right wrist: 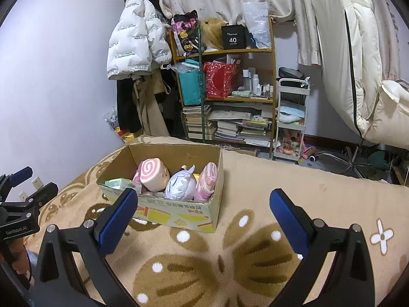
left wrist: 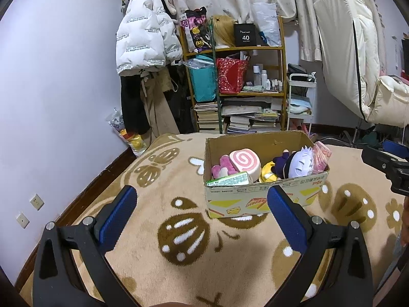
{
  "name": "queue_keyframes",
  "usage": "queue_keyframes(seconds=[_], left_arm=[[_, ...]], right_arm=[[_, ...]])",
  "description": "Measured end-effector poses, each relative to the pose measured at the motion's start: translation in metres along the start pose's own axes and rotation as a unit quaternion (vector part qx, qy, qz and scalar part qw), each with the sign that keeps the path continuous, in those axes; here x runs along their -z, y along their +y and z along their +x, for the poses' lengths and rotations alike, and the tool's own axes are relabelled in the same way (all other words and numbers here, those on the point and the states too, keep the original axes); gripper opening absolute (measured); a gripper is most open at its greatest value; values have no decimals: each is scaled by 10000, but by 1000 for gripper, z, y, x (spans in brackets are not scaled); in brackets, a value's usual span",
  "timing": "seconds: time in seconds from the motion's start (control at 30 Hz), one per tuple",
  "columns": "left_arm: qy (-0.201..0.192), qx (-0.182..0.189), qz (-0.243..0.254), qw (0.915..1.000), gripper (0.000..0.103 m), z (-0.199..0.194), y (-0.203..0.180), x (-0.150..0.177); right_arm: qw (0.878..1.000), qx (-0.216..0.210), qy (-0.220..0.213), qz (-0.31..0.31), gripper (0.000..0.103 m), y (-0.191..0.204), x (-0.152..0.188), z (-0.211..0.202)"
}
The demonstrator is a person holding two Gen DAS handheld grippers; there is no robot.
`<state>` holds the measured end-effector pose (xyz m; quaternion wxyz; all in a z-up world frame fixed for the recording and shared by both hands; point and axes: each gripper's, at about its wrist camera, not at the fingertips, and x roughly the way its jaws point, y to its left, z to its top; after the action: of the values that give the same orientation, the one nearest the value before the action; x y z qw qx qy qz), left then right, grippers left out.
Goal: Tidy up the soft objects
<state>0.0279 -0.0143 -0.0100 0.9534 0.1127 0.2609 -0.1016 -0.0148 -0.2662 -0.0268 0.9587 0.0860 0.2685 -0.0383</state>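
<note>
On a beige blanket (left wrist: 158, 179) patterned with brown shapes sits an open cardboard box (left wrist: 258, 199), holding all the soft toys. From the left view, the box contains a pink swirl-roll plush (left wrist: 245, 162) near the middle, a magenta plush (left wrist: 223, 166) to its left, a green carton (left wrist: 230, 179) against the front wall, a yellow plush (left wrist: 268, 172), a doll (left wrist: 299, 165) with pale lilac hair, and a pink packet (left wrist: 320, 157) at the right end.

Nearer the camera, the left gripper (left wrist: 202, 213) hangs above the blanket with its blue pads spread wide and nothing between them. The right gripper (right wrist: 203, 216) hovers likewise, jaws wide apart and empty, with the box just beyond its left finger (right wrist: 117, 221).

Behind the blanket stand a wooden shelf (left wrist: 236, 48) of bags, bottles and stacked books, a white puffer jacket (left wrist: 143, 33) hanging on the wall, and a white cart (left wrist: 300, 102).
</note>
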Motion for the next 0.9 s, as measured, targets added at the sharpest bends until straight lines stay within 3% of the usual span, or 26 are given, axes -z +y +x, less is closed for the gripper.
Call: queue_keyframes(seconds=[0.9], left_arm=[[28,6,15,10000,101,1,0,4]], right_arm=[[10000,17,-12,30,103,-5,1,1]])
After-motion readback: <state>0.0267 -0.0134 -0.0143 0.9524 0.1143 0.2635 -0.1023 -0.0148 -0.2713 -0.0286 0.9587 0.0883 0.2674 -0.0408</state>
